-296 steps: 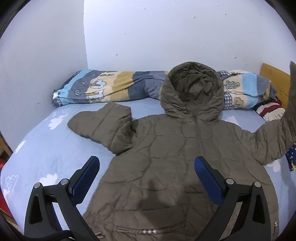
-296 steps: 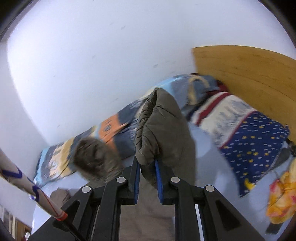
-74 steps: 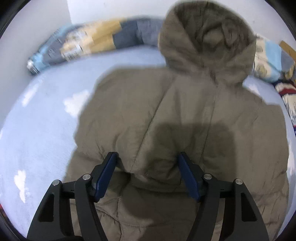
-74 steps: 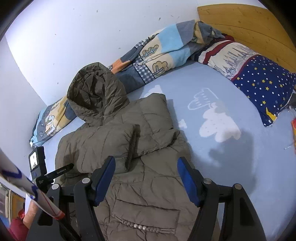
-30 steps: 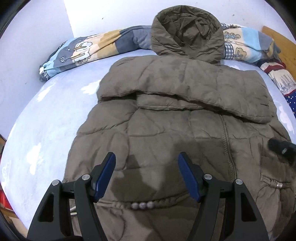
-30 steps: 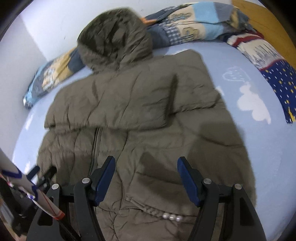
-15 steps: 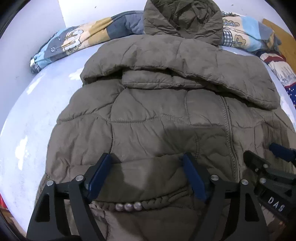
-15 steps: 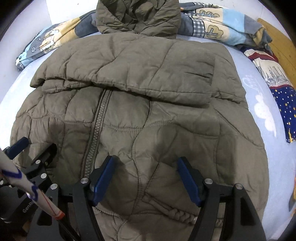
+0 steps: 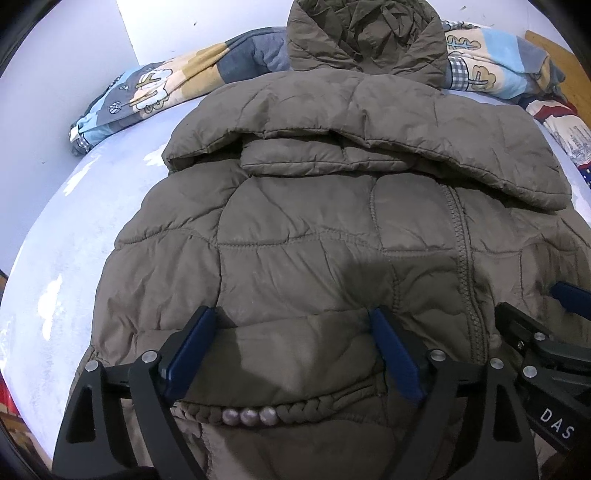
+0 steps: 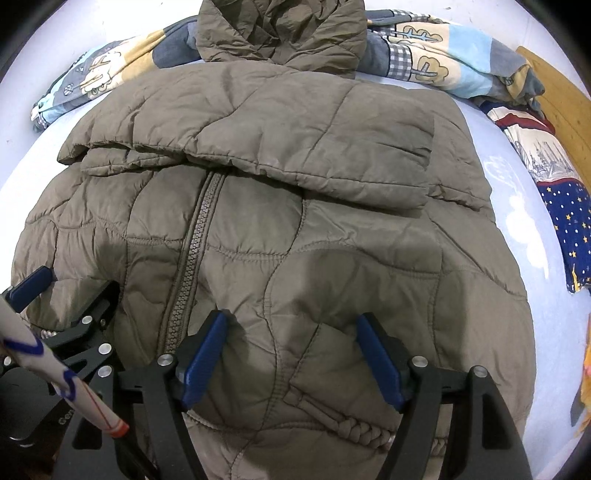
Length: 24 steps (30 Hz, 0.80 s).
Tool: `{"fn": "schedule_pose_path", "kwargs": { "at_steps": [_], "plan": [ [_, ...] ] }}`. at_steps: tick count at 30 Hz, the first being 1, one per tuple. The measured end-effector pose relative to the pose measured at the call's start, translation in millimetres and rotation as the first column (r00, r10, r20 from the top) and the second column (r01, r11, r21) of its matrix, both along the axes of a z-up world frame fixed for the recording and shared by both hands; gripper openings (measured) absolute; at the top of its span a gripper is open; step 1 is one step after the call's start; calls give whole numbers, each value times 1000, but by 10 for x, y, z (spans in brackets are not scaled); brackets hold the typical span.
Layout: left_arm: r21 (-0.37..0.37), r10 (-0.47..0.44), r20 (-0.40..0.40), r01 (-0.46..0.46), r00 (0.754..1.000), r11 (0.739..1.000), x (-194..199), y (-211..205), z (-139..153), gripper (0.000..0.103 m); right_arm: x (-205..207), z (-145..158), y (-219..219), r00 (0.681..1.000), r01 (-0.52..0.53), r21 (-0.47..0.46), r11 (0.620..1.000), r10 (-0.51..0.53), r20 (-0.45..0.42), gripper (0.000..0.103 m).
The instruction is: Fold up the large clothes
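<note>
Jacket (image 9: 332, 229) lies flat on the bed (image 9: 66, 229), sleeves crossed over its chest, hood far. Puffy, soft and light, it will likely slump; grip the near hem. Left claw (image 9: 291, 332) and right claw (image 10: 291, 332) hover spread above it.

Bedroom: bed (image 9: 55, 236), rolled blanket (image 9: 177, 88).

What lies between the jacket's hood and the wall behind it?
The patterned blanket, bunched along the wall; the jacket hood rests against it. Both wrist views show it.
</note>
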<state>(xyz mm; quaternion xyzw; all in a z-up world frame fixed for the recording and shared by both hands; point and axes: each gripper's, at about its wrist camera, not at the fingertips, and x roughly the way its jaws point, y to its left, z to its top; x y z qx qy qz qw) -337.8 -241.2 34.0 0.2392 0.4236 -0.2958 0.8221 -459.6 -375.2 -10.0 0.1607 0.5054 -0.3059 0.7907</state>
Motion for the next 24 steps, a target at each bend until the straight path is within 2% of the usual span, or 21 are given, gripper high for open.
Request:
{"fn": "schedule_pose_path", "kwargs": {
  "at_steps": [7, 10, 15, 17, 19, 22, 24],
  "plan": [
    [-6, 1, -9, -1, 1000, 1000, 16, -1, 36, 87, 18, 12, 9, 1000, -1, -3, 1000, 1, -9, 79],
    [-68, -7, 1, 7, 1000, 998, 40, 15, 187, 87, 13, 84, 6, 1000, 0, -4, 1000, 0, 3, 79],
    [-173, 34, 186, -1, 982, 985, 169, 108, 689, 87, -42, 519, 3, 994, -2, -124, 992, 16, 110, 79],
    [-194, 56, 218, -13, 974, 981, 273, 149, 811, 87, -94, 653, -68, 987, 17, -129, 991, 3, 159, 79],
    [-218, 91, 221, -41, 971, 975, 403, 207, 910, 87, -156, 715, -178, 980, 33, -97, 995, -13, 199, 79],
    [-254, 124, 185, -74, 975, 964, 593, 273, 1010, 87, -241, 838, -317, 969, 58, -67, 996, -40, 245, 79],
    [-269, 127, 166, -79, 978, 960, 680, 276, 1056, 87, -288, 935, -353, 962, 53, -75, 996, -31, 270, 79]
  ]
}}
